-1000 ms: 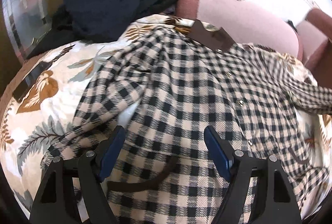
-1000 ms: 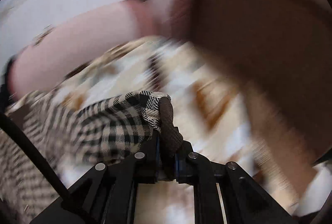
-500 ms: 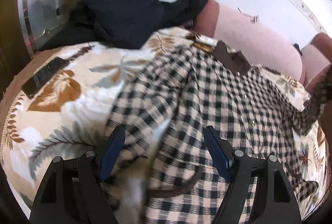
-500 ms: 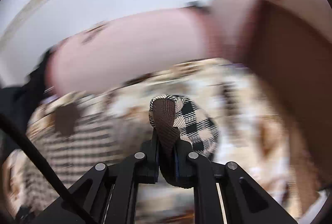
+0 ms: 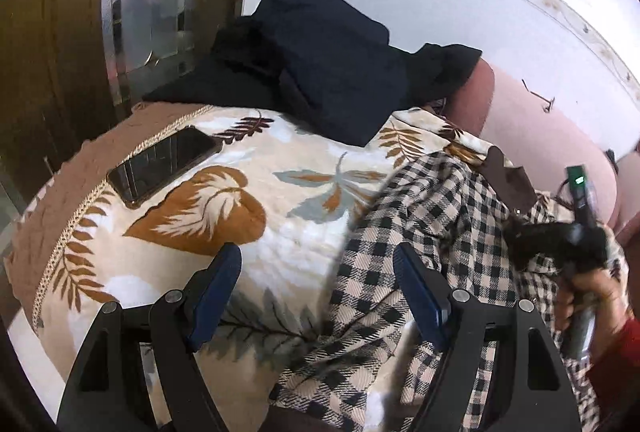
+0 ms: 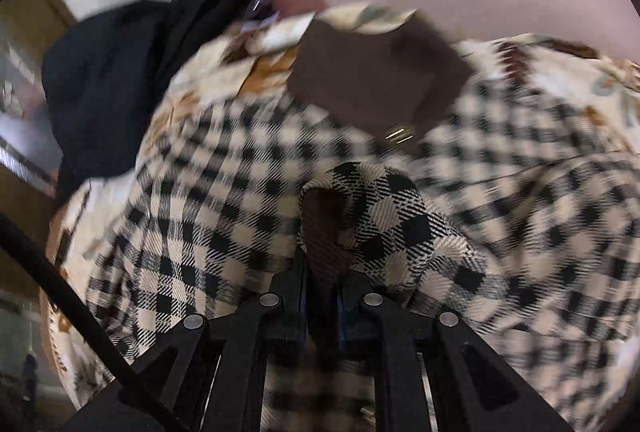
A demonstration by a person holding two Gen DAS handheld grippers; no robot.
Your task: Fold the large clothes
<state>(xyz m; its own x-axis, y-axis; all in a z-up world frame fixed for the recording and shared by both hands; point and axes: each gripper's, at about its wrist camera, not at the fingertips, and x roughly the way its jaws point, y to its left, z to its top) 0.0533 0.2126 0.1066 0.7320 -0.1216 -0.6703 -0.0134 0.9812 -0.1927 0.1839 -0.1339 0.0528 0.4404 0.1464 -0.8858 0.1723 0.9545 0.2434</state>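
Note:
A black-and-cream checked shirt point(image 5: 404, 236) with a brown collar point(image 6: 376, 80) lies spread on a leaf-patterned bedspread point(image 5: 208, 208). My left gripper point(image 5: 316, 288) is open and empty, hovering over the shirt's left edge and the bedspread. My right gripper point(image 6: 322, 272) is shut on the shirt's sleeve cuff point(image 6: 360, 208), brown lining showing, held above the shirt's chest below the collar. The right gripper also shows in the left wrist view point(image 5: 560, 244), held by a hand over the shirt's right side.
A pile of dark clothes point(image 5: 328, 68) lies at the head of the bed. A black phone point(image 5: 160, 164) lies on the bedspread's left edge. Pink pillows point(image 5: 548, 140) line the wall. A wooden door with glass point(image 5: 140, 4) stands at left.
My right gripper has carried the sleeve cuff leftward, from beside the bed to over the shirt's chest. My left gripper has shifted left, now partly over bare bedspread.

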